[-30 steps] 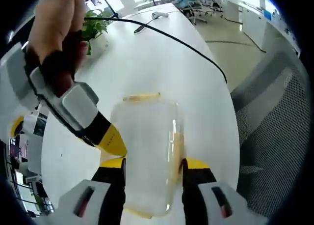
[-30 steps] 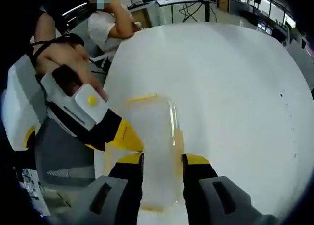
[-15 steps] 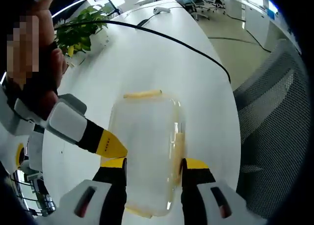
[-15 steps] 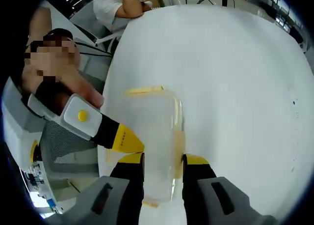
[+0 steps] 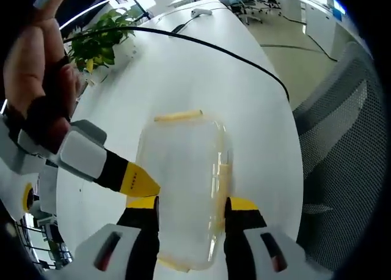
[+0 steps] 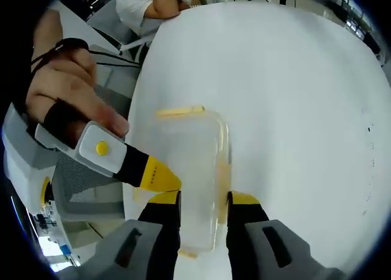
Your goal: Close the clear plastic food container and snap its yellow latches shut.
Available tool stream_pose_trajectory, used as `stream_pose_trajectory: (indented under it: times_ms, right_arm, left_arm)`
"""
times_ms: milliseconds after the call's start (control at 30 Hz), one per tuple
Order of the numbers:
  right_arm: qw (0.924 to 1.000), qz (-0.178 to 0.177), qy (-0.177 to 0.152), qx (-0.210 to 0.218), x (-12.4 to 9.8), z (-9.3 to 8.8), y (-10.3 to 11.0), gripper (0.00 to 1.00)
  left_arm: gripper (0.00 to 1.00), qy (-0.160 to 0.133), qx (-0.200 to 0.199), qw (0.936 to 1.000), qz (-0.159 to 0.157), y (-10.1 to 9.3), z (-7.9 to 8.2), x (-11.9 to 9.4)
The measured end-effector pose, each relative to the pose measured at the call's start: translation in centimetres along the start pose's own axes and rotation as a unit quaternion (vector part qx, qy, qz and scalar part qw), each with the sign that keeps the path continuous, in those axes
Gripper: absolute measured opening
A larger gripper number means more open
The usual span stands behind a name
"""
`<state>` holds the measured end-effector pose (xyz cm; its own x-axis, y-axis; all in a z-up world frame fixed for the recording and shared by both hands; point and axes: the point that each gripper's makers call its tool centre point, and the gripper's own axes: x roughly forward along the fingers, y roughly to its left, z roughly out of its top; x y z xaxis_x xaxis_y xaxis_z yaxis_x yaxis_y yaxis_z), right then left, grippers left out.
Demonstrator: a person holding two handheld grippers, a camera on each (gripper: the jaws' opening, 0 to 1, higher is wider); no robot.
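The clear plastic container (image 5: 183, 176) lies on the white table (image 5: 183, 72) with its lid on. One yellow latch (image 5: 178, 116) runs along the far end, another (image 5: 222, 177) down the right side. My left gripper (image 5: 190, 210) has its jaws pressed against the container's two long sides at the near end. The right gripper (image 5: 131, 181) comes in from the left, its yellow tip against the container's left edge. In the right gripper view the container (image 6: 189, 164) sits between the jaws of my right gripper (image 6: 203, 203), and the left gripper (image 6: 153, 173) touches its left side.
A potted plant (image 5: 98, 44) and a black cable (image 5: 232, 57) lie across the far part of the table. A mesh chair (image 5: 342, 170) stands off its right edge. A seated person (image 6: 146, 5) and a grey chair (image 6: 91, 188) are beside the table (image 6: 293, 109).
Both grippers stay on the container. In the left gripper view the right gripper has swung lower and flatter than one second ago; the views have shifted slightly.
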<state>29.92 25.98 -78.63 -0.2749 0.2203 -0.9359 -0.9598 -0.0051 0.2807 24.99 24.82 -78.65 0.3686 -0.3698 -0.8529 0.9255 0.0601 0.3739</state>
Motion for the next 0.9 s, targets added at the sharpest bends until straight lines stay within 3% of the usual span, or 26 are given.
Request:
stream_pose_trajectory:
  times_ms: [233,467,533,633,767,833,900]
  right_arm:
    - [1.0,-0.004,-0.001,0.005,-0.1,-0.3,0.3,0.26]
    - [0.9969,-0.029,-0.072,0.016,-0.7,-0.4,0.4,0.27]
    - [0.9952,-0.039,-0.085,0.03,-0.8,-0.4,0.3,0.27]
    - [0.9944,-0.042,-0.091,0.036,-0.8,-0.4,0.3,0.27]
    - [0.9939,-0.059,-0.091,0.018,-0.9,-0.1,0.5,0.27]
    - [0.9928,-0.071,-0.096,0.008,-1.1,0.0,0.4,0.3]
    - [0.9876,-0.095,-0.125,0.0,-1.7,0.7,0.0,0.37]
  left_arm:
    - [0.37,-0.002,0.002,0.9999,-0.01,-0.2,0.1,-0.2]
    - [0.38,0.008,0.027,0.9989,-0.038,-0.2,0.1,-0.6]
    - [0.44,0.001,0.005,0.9977,-0.067,-1.0,0.3,-0.8]
    - [0.56,-0.013,-0.029,0.996,-0.084,-1.5,0.6,-1.0]
    - [0.72,-0.016,-0.017,0.994,-0.107,-2.7,0.5,-1.3]
    - [0.74,-0.02,-0.019,0.9923,-0.12,-3.3,0.5,-1.7]
    - [0.74,-0.018,-0.028,0.9917,-0.124,-3.3,0.3,-2.0]
